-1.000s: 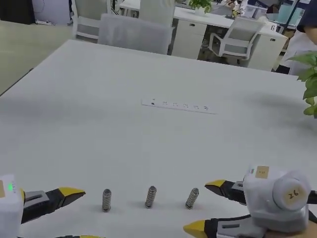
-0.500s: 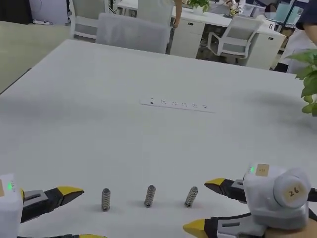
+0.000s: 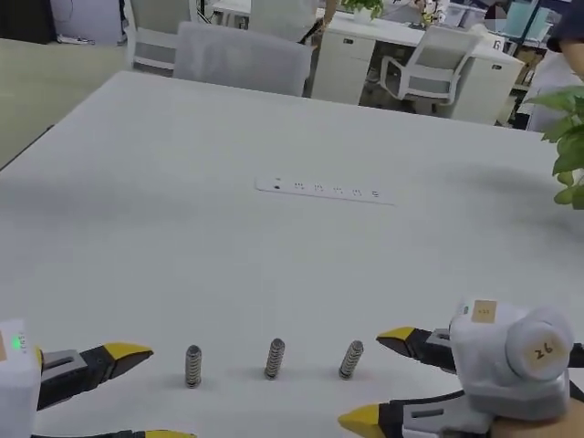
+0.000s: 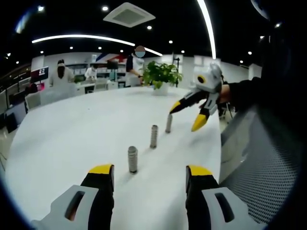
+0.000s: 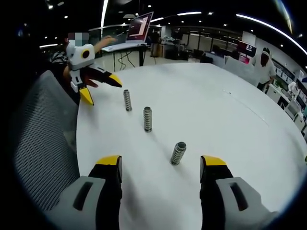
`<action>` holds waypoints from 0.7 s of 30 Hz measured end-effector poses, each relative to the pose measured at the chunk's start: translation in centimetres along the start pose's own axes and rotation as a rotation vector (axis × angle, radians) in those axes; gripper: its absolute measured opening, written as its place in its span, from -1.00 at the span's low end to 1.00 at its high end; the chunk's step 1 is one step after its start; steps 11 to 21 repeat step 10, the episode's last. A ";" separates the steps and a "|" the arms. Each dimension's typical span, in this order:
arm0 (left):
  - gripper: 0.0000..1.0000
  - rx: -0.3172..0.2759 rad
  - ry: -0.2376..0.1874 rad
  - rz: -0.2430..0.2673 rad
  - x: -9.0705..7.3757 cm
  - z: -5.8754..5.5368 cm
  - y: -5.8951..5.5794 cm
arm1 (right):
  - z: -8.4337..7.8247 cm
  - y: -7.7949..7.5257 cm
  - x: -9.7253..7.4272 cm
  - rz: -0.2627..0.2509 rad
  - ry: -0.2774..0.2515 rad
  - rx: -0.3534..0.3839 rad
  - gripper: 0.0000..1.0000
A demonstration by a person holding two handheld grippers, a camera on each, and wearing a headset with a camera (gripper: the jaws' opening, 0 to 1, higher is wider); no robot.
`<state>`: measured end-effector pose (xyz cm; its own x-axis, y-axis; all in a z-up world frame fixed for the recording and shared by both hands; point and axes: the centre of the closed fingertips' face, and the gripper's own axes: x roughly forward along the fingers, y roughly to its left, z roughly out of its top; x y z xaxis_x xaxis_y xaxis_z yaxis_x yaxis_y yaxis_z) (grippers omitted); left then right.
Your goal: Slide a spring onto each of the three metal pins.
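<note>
An open-plan office: desks, swivel chairs, ceiling panel lights.

1. White worktop, plain matte surface.
2. Near its front edge, upright in a row and apart from each other: left spring, middle spring, right spring. The right one leans slightly.
3. Power strip lies mid-worktop, well behind the row.
</note>
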<state>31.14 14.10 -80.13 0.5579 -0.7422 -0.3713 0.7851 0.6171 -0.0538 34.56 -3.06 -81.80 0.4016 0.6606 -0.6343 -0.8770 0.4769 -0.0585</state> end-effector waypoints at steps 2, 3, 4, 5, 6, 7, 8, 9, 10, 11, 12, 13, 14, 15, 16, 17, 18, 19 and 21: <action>0.11 -0.001 0.001 0.000 0.0 0.0 0.0 | 0.1 0.0 -0.1 0.002 -0.005 0.001 0.30; 0.11 -0.001 0.001 0.000 0.0 0.0 0.0 | 0.1 0.0 -0.2 0.004 -0.011 0.001 0.30; 0.11 -0.001 0.001 0.001 0.0 0.0 0.0 | 0.1 0.0 -0.2 0.005 -0.012 0.000 0.30; 0.11 0.000 0.002 0.001 0.0 0.0 0.0 | 0.0 0.0 -0.3 0.005 -0.011 0.002 0.30; 0.11 0.000 0.002 0.001 0.0 0.0 0.0 | 0.0 0.0 -0.3 0.006 -0.010 0.004 0.30; 0.11 0.000 0.002 0.000 0.0 0.0 0.0 | -0.1 0.0 -0.3 0.007 -0.011 0.007 0.30; 0.11 0.000 0.003 0.000 0.0 0.0 0.0 | -0.1 0.1 -0.3 0.009 -0.011 0.009 0.30; 0.11 0.001 0.004 0.000 0.0 0.0 0.0 | -0.2 0.2 -0.3 0.013 -0.007 0.011 0.30; 0.11 0.000 0.005 0.000 0.0 0.0 0.0 | -0.2 0.2 -0.3 0.014 -0.006 0.009 0.30; 0.11 0.000 0.005 0.000 0.0 0.0 0.0 | -0.2 0.2 -0.3 0.014 -0.006 0.009 0.30; 0.11 0.000 0.005 0.000 0.0 0.0 0.0 | -0.2 0.2 -0.3 0.014 -0.006 0.009 0.30; 0.11 0.000 0.005 0.000 0.0 0.0 0.0 | -0.2 0.2 -0.3 0.014 -0.006 0.009 0.30; 0.11 0.000 0.005 0.000 0.0 0.0 0.0 | -0.2 0.2 -0.3 0.014 -0.006 0.009 0.30; 0.11 0.000 0.005 0.000 0.0 0.0 0.0 | -0.2 0.2 -0.3 0.014 -0.006 0.009 0.30; 0.11 0.000 0.005 0.000 0.0 0.0 0.0 | -0.2 0.2 -0.3 0.014 -0.006 0.009 0.30; 0.11 0.000 0.005 0.000 0.0 0.0 0.0 | -0.2 0.2 -0.3 0.014 -0.006 0.009 0.30; 0.11 0.000 0.005 0.000 0.0 0.0 0.0 | -0.2 0.2 -0.3 0.014 -0.006 0.009 0.30; 0.11 0.000 0.005 0.000 0.0 0.0 0.0 | -0.2 0.2 -0.3 0.014 -0.006 0.009 0.30; 0.11 0.000 0.005 0.000 0.0 0.0 0.0 | -0.2 0.2 -0.3 0.014 -0.006 0.009 0.30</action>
